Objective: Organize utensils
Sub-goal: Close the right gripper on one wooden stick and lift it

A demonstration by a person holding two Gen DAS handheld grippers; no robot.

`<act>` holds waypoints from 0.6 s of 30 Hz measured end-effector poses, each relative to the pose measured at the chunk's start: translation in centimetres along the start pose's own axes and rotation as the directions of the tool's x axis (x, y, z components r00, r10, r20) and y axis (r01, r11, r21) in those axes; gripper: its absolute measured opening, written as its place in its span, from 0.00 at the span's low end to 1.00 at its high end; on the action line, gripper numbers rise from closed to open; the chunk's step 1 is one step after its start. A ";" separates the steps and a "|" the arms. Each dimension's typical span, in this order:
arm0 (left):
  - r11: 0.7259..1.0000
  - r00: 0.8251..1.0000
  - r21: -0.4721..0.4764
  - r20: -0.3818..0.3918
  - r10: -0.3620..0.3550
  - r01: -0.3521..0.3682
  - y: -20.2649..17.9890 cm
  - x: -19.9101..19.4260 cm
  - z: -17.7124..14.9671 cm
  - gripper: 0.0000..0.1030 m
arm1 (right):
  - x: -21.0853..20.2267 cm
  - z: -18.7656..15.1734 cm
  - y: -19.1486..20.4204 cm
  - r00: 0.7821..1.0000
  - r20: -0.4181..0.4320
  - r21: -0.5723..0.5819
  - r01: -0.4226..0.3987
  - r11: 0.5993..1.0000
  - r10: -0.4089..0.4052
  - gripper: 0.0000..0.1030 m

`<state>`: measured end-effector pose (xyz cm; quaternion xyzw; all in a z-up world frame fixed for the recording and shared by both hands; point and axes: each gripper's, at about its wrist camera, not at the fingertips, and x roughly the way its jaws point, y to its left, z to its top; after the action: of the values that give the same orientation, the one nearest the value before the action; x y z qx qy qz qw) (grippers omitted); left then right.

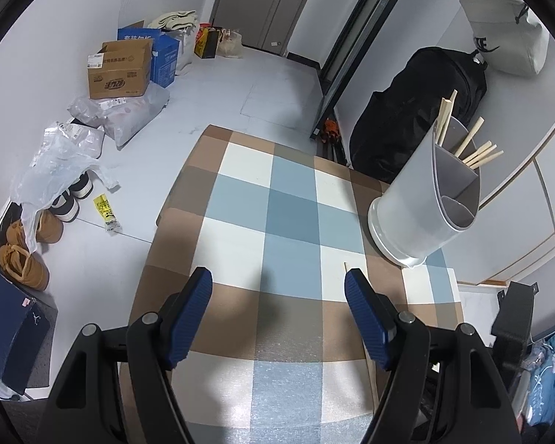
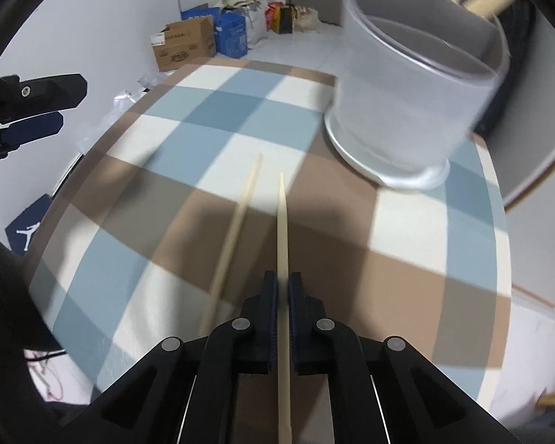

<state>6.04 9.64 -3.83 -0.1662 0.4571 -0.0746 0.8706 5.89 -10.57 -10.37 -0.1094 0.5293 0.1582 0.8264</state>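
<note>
A grey utensil holder (image 1: 425,199) (image 2: 414,111) with divided compartments stands at the table's right side, with several wooden chopsticks (image 1: 477,151) in its far compartment. My right gripper (image 2: 283,286) is shut on a wooden chopstick (image 2: 282,229) that points forward toward the holder. A second chopstick (image 2: 236,229) lies on the checkered cloth just left of it. My left gripper (image 1: 279,288) stands open over the cloth with nothing between its fingers; a chopstick tip (image 1: 346,265) shows by its right finger. The left gripper (image 2: 29,111) also appears at the left edge of the right wrist view.
The table wears a blue, white and brown checkered cloth (image 1: 262,199). On the floor to the left lie cardboard boxes (image 1: 118,70), plastic bags (image 1: 55,159) and shoes (image 1: 26,262). A black bag (image 1: 418,125) leans behind the holder.
</note>
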 end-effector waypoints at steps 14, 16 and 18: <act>1.000 1.000 0.000 -0.031 0.005 -0.005 -0.3 0.7 0.1 0.68 | 2.4 5.4 -0.3 0.995 -0.068 -0.007 -0.073 0.997 0.073 0.25; 1.000 0.999 -0.002 -0.032 0.012 -0.012 -0.2 0.9 0.1 0.68 | 3.0 6.2 0.1 0.996 -0.072 -0.031 -0.062 0.998 0.060 0.22; 1.000 0.999 -0.003 -0.034 0.015 -0.015 -0.2 1.0 0.2 0.68 | 3.3 6.6 0.3 0.995 -0.080 -0.047 -0.055 0.997 0.051 0.10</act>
<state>6.76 9.22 -4.43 -0.1631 0.4732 -0.0702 0.8629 12.62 -7.53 -10.67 -0.1217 0.5601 0.1883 0.7975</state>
